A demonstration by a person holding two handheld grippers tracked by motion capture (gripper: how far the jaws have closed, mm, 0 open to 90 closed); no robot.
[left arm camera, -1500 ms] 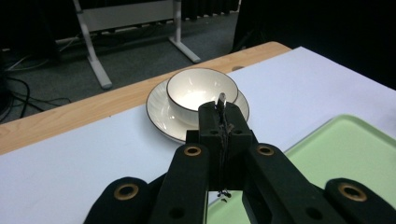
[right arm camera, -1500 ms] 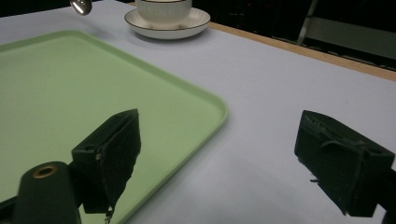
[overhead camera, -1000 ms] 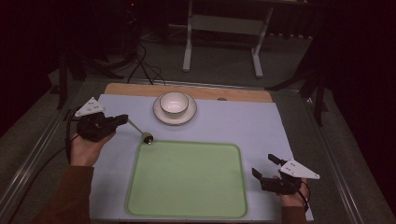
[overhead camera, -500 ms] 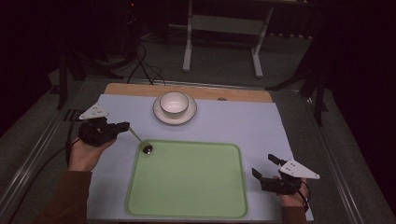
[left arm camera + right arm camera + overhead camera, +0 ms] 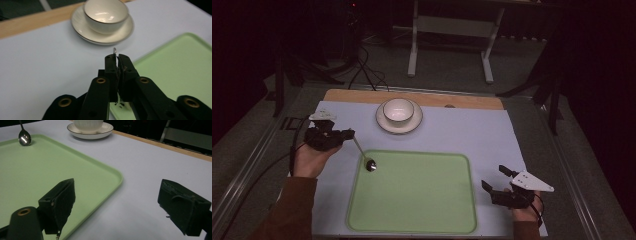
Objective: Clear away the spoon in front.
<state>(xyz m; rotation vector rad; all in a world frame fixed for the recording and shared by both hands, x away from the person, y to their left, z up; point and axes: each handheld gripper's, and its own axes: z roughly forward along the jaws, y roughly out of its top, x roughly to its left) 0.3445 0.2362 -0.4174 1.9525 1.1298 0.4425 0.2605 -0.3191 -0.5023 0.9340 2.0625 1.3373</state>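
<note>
A small metal spoon (image 5: 370,165) slants down from my left gripper (image 5: 349,134), its bowl end at the far left corner of the green tray (image 5: 412,200). I cannot tell whether it touches the tray. In the left gripper view the jaws (image 5: 116,58) have just been opening slightly, and the thin handle tip (image 5: 114,50) still stands pinched between the pads. In the right gripper view the spoon's bowl (image 5: 24,139) shows above the tray (image 5: 37,170). My right gripper (image 5: 493,177) rests open on the mat right of the tray, jaws (image 5: 115,202) wide with nothing between them.
A white bowl (image 5: 398,110) stands on a saucer (image 5: 384,123) at the back of the pale blue mat (image 5: 472,135), just beyond the left gripper. A wooden strip (image 5: 472,102) runs along the far table edge. A cable trails from the left gripper off the table's left.
My left gripper has come nearer and lower with the spoon. The spoon's bowl end went from the mat beyond the tray to the tray's far left corner. The right gripper kept still.
</note>
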